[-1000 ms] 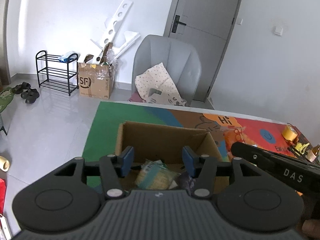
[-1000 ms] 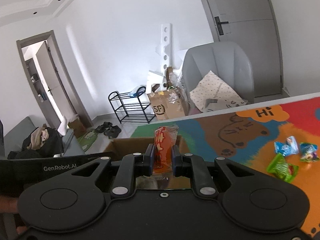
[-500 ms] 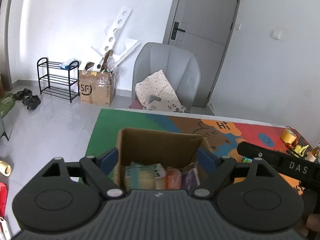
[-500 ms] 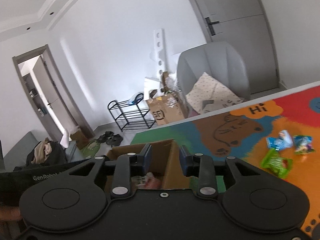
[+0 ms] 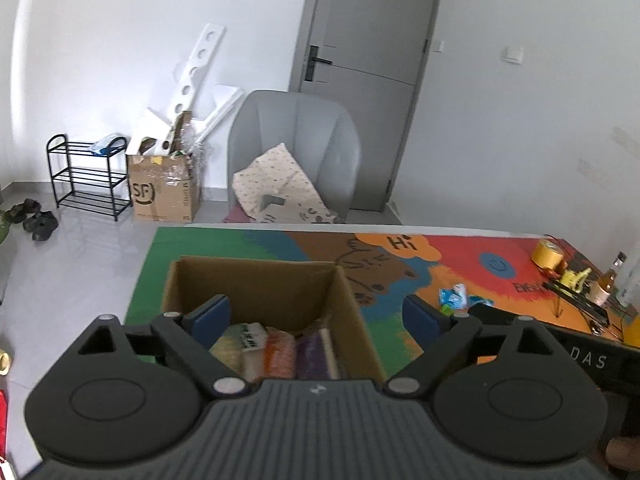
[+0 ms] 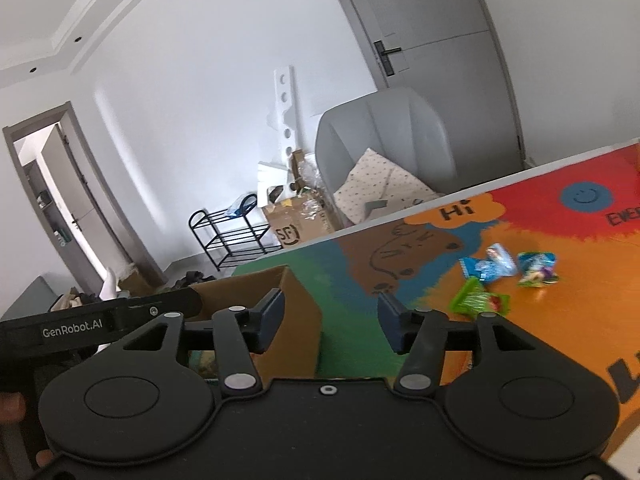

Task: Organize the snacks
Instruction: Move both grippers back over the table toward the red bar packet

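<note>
An open cardboard box [image 5: 256, 280] stands on the colourful mat, with several snack packets [image 5: 276, 350] upright inside. My left gripper [image 5: 316, 314] hovers over the box's near side, jaws opening wide, nothing between them. In the right wrist view the same box [image 6: 296, 300] lies at lower left. My right gripper [image 6: 330, 320] is beside its right wall, jaws opening and empty. Loose packets lie on the orange part of the mat: a blue one [image 6: 490, 266], a purple-green one [image 6: 536, 270] and a green one [image 6: 478, 302]. The blue packet [image 5: 454, 298] also shows past my left gripper.
The mat [image 5: 400, 276] covers a table whose far edge faces a grey chair [image 5: 296, 148]. A tape roll [image 5: 548, 252], bottles [image 5: 612, 280] and clutter crowd the right end. The other gripper's body [image 5: 592, 356] reaches in at right. A hand [image 6: 12, 404] holds the left gripper.
Both grippers opened. The right one let go of the red packet, which dropped out of sight, and swung right off the box. The left gripper released its packet into the box and drew back.
</note>
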A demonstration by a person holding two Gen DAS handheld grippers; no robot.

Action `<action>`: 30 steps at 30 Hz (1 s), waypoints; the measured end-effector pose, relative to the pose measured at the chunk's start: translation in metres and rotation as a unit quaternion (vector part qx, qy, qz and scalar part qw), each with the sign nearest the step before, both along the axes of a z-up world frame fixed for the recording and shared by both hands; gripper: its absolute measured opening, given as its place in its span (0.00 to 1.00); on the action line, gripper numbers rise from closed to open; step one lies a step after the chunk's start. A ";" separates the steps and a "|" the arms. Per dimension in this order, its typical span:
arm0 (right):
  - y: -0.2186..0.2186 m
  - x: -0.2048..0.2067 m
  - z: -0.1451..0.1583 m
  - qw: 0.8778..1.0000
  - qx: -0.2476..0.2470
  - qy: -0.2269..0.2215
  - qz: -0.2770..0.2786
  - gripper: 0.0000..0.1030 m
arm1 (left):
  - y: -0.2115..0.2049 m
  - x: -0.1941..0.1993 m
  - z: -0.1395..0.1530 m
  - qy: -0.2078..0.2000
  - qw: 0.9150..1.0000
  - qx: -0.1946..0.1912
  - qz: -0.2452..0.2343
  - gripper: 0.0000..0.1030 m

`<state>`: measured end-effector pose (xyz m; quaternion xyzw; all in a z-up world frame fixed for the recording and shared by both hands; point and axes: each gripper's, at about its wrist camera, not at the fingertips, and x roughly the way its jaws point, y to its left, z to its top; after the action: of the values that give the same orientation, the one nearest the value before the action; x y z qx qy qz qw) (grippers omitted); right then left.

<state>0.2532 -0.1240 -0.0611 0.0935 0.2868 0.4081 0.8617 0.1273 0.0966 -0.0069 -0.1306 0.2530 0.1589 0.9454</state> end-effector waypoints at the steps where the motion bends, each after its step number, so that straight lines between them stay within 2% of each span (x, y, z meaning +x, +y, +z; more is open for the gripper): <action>1: -0.004 -0.001 0.000 1.000 0.000 -0.001 -0.003 0.56 | -0.004 0.000 -0.001 0.000 1.000 0.001 -0.003 0.90; 14: -0.051 0.000 -0.004 0.999 0.005 -0.001 -0.048 0.86 | -0.048 0.013 -0.003 0.011 0.999 0.012 -0.037 0.93; 17: -0.059 0.001 -0.006 0.999 0.007 0.002 -0.054 0.90 | -0.057 0.016 -0.004 0.015 0.999 0.014 -0.044 0.94; 23: -0.076 0.007 -0.014 0.998 0.009 0.014 -0.068 0.94 | -0.074 0.024 -0.006 0.023 0.998 0.019 -0.059 0.94; 30: -0.098 0.012 -0.025 0.996 0.009 0.029 -0.082 0.94 | -0.091 0.039 -0.012 0.036 0.997 0.017 -0.072 0.94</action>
<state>0.2653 -0.2216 -0.0856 0.1359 0.2999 0.3357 0.8825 0.1664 0.0058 -0.0185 -0.0900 0.2933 0.0988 0.9466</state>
